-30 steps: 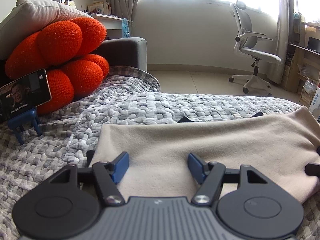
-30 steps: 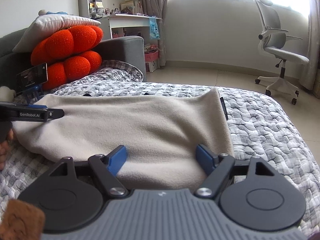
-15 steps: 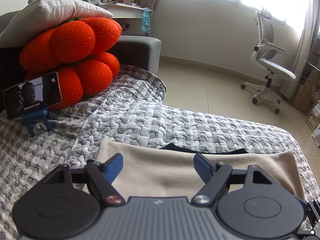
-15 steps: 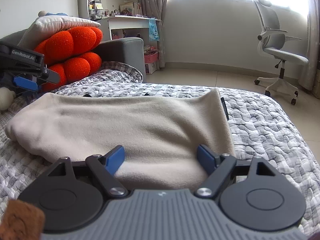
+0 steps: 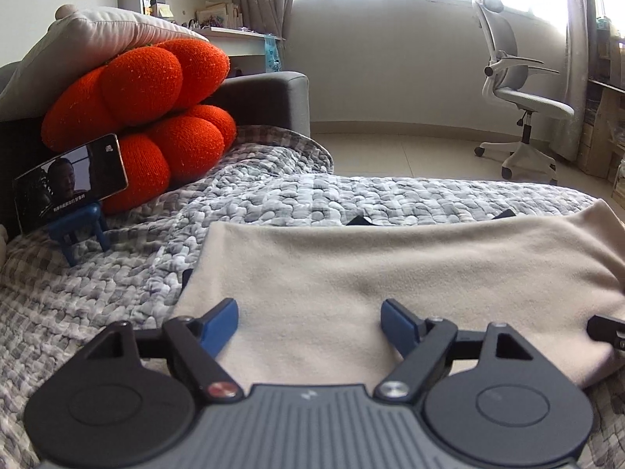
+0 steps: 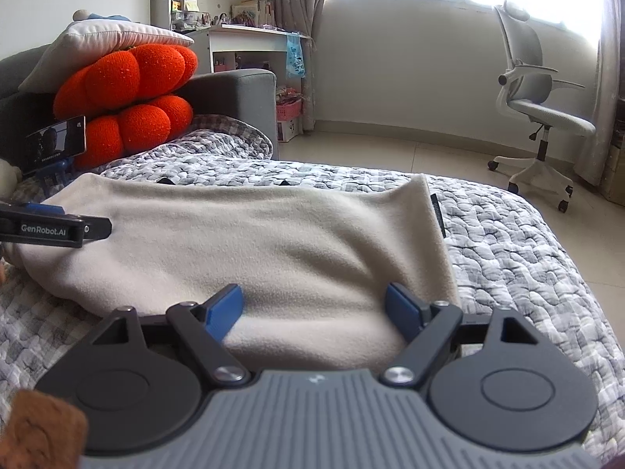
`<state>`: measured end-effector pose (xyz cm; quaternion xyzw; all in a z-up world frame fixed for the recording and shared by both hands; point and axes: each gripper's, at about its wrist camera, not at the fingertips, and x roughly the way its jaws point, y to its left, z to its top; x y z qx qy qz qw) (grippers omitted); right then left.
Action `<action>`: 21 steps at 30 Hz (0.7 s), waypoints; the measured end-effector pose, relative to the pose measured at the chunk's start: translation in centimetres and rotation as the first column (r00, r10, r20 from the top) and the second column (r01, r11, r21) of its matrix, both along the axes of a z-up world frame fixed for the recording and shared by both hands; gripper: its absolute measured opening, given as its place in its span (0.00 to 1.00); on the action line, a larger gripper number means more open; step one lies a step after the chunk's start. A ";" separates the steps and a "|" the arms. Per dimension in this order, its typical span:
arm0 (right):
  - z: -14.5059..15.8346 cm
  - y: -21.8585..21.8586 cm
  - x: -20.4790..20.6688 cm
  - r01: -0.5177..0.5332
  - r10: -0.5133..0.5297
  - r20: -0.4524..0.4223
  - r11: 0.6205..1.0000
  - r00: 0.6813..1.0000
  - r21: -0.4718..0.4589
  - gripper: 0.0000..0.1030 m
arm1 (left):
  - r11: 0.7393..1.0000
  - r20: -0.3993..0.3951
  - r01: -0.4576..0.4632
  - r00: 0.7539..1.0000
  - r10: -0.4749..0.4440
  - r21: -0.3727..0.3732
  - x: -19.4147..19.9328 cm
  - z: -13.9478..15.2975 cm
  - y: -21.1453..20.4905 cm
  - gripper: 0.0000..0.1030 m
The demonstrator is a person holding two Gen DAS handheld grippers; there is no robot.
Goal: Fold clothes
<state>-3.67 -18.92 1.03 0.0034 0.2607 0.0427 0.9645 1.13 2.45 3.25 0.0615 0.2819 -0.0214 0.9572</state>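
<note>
Beige fleece garment, folded, flat on grey quilted bedcover, long axis running left to right across both wrist views. Left gripper spread wide, blue fingertips low over garment's near-left edge, nothing clasped. Right gripper likewise released, fingers apart over near-right edge, contact with cloth unclear. Beyond: phone on blue stand, orange cushion under white pillow, office chair by window. No containers close enough to tell contents.
</note>
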 end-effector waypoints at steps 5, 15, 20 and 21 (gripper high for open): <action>0.7 1.3 -0.4 0.043 -0.043 0.030 0.999 0.999 0.015 0.81 | 1.000 0.037 -0.007 0.999 0.007 -0.006 -0.8 0.9 0.9 0.79; 1.8 7.2 1.3 -0.126 0.125 0.019 0.991 0.992 0.038 0.17 | 0.999 0.024 -0.037 0.999 0.036 0.030 -0.7 0.5 1.7 0.72; 0.2 9.2 1.8 -0.159 0.159 -0.001 0.986 0.987 -0.044 0.18 | 0.998 0.022 -0.032 0.999 0.031 0.058 -0.7 0.0 1.6 0.70; 0.2 9.2 1.7 -0.166 0.166 0.001 0.985 0.986 -0.057 0.17 | 0.998 0.024 -0.028 0.999 0.027 0.065 -0.7 -0.1 1.6 0.70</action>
